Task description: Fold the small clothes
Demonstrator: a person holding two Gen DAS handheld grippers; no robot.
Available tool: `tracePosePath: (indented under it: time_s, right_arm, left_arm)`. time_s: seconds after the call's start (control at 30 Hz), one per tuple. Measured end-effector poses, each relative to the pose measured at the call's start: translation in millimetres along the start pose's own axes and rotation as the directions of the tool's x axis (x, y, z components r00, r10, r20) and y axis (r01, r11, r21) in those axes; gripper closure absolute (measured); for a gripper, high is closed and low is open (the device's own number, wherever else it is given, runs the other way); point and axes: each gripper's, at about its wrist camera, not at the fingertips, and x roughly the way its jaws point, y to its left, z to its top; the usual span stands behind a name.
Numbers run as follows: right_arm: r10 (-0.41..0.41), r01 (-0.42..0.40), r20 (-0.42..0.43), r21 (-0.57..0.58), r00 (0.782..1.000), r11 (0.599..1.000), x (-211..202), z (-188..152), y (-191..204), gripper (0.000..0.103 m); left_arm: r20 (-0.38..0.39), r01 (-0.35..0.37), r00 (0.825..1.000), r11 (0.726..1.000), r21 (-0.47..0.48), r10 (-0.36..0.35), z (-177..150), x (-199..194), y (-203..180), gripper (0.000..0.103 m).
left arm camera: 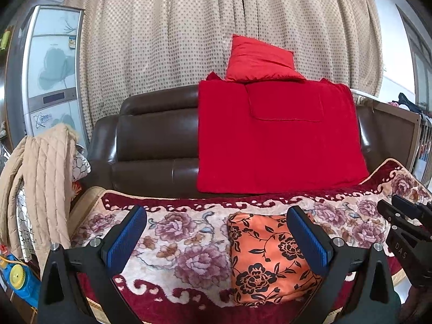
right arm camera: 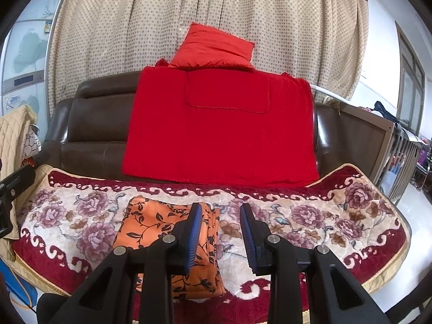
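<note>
Garment: an orange floral cloth (left arm camera: 266,259) was seen folded into a compact stack on the flowered sofa cover (right arm camera: 310,224)
Left tool (left arm camera: 216,239): spread wide, nothing held
Right tool (right arm camera: 220,236): parted, nothing held, beside the stack's right edge
Handling: judged soft, light, likely slippery; best pinched at a folded edge or corner

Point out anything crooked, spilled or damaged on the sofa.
Nothing stands out. The orange garment lies folded on the floral cover, the red blanket hangs flat over the sofa back, and both grippers are open and empty.
</note>
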Motion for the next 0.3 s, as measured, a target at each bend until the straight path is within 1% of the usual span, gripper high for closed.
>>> tracePosePath:
  time_s: [0.3]
  right_arm:
    - [0.004,-0.004,-0.038,-0.007,0.999,1.0,30,-1,3,0.07]
  left_arm:
    - [-0.021,0.021,1.0,1.0,0.001,-0.021,1,31,-5,0.0]
